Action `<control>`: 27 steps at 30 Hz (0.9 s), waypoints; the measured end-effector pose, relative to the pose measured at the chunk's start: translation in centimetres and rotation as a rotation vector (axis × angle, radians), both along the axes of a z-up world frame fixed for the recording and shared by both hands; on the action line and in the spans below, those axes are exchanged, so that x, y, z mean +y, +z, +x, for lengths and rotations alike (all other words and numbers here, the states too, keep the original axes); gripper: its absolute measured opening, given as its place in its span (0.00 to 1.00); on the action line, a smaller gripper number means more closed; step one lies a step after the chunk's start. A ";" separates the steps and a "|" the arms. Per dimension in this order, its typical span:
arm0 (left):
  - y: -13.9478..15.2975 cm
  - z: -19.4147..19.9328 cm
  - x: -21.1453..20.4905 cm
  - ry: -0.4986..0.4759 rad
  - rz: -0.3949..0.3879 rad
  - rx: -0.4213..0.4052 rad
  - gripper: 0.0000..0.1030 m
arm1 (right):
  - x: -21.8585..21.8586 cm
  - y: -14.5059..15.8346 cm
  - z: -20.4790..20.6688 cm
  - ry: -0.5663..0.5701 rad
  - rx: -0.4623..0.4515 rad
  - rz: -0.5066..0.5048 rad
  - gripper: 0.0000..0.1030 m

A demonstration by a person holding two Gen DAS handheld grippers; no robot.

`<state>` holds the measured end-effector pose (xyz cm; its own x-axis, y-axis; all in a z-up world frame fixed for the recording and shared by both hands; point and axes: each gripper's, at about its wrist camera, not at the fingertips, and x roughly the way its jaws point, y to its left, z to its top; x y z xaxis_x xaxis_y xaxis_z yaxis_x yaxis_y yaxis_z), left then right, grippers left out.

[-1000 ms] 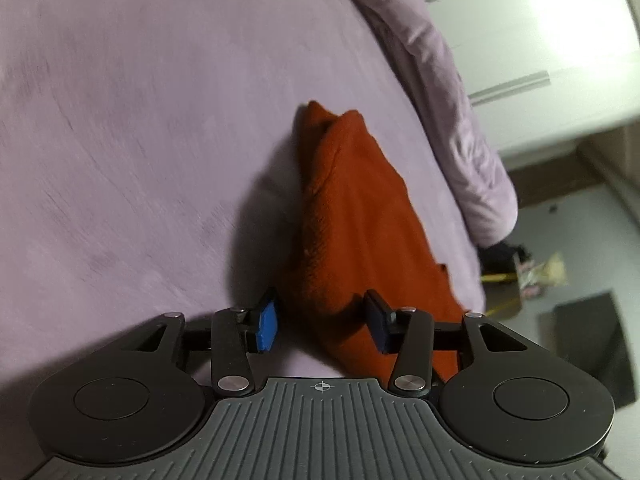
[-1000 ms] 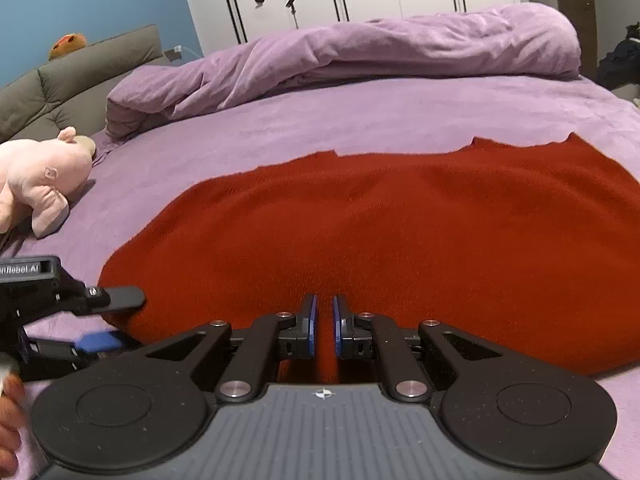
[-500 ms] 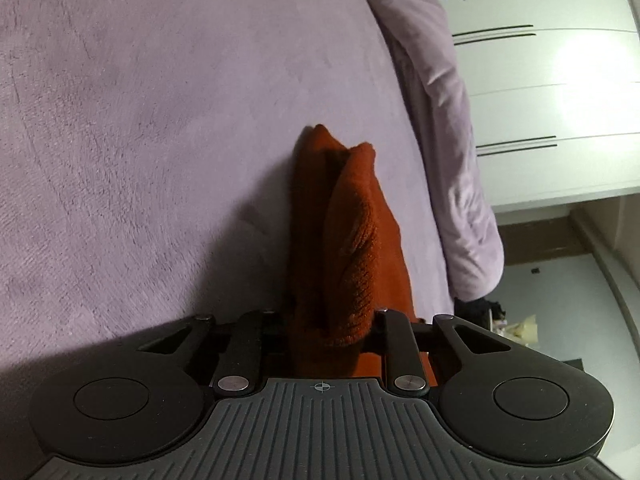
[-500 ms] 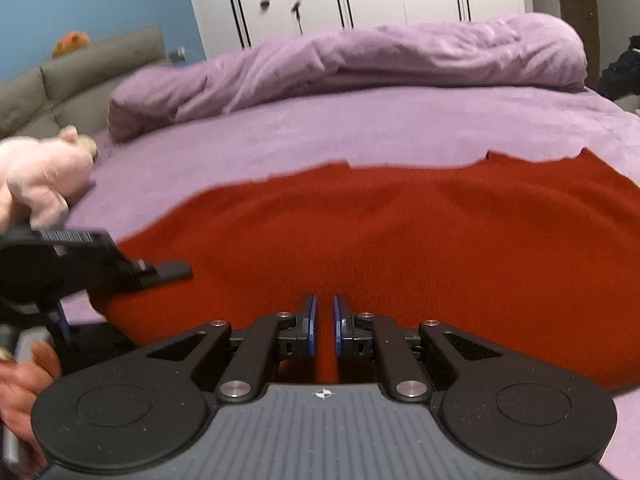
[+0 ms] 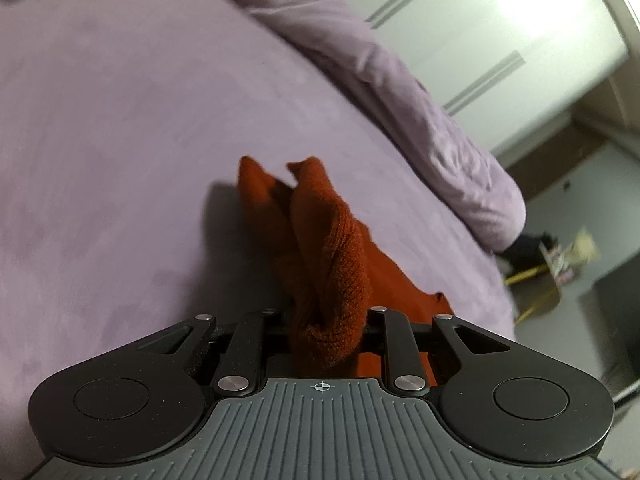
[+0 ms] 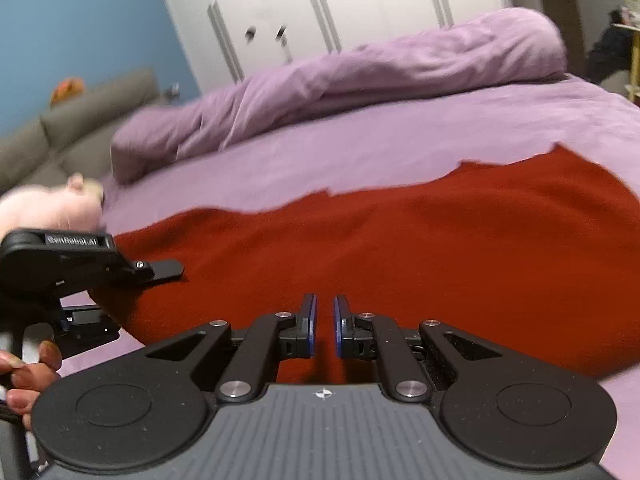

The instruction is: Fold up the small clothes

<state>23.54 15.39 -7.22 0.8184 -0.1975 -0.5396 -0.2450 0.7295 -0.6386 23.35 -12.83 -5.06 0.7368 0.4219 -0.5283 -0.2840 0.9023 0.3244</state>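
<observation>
Garment (image 6: 400, 248): a rust-red knit, spread flat on the purple bed (image 5: 120, 160), directly ahead of both grippers. Nearly all of it lies flat; only its near edge is raised.

Left gripper (image 5: 326, 320): narrowed onto a bunched fold of the knit, which fills the gap between its fingers and stands up as a ridge running away from the gripper. Its jaws have just been closing, with the cloth between them. Judgement: the grip sits at a near corner or hem so that this side can be raised and carried over the rest. In the right wrist view this gripper sits low on the left, at the garment's left end, with the person's hand (image 6: 24, 364) on its handle.

Right gripper (image 6: 324, 332): almost shut, a thin slit between the blue pads (image 6: 310, 328). Red knit lies below and ahead of the slit, but the pads' contact is hidden, so a pinch on the near hem is likely yet not confirmed. Judgement: it takes the matching point further right, so both ends of the edge rise together.

Against the earlier frames: the left jaws stood wide either side of the flat cloth; now they clamp it, and the ridge is taller. The right view is tilted and blurred where it was level. The pink plush toy (image 6: 52, 208) sits further left and lower.
</observation>
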 end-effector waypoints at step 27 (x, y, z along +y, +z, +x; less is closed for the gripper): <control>1.2 -2.7 -18.1 -0.656 0.379 -0.121 0.58 | -13.2 1.9 -1.2 -0.269 -0.042 0.123 0.09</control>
<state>20.82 -2.70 -6.00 0.6554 -0.4824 -0.5812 0.3693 0.8759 -0.3106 22.10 -26.03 -3.12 0.8511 0.2679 -0.4515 -0.0562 0.9015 0.4290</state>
